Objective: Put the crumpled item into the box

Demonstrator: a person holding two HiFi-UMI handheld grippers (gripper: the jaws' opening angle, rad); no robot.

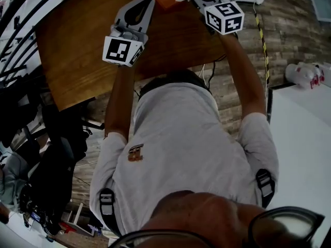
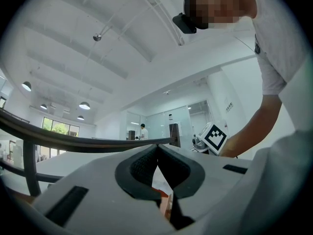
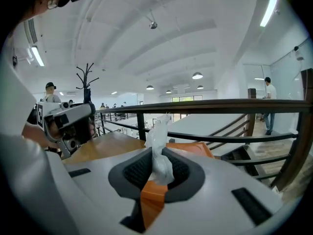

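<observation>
White tissue (image 3: 157,130) is pinched between the right gripper's (image 3: 157,154) 2 narrow jaws, apparently just over the orange box (image 3: 193,149). Best to lower it well inside the walls before letting go. Left gripper (image 2: 157,150) is closed and empty nearby.

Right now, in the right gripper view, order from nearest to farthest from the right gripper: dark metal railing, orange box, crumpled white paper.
1. Crumpled white paper, pinched between the jaws.
2. Orange box, just beyond them, below.
3. Dark metal railing, across the back.
</observation>
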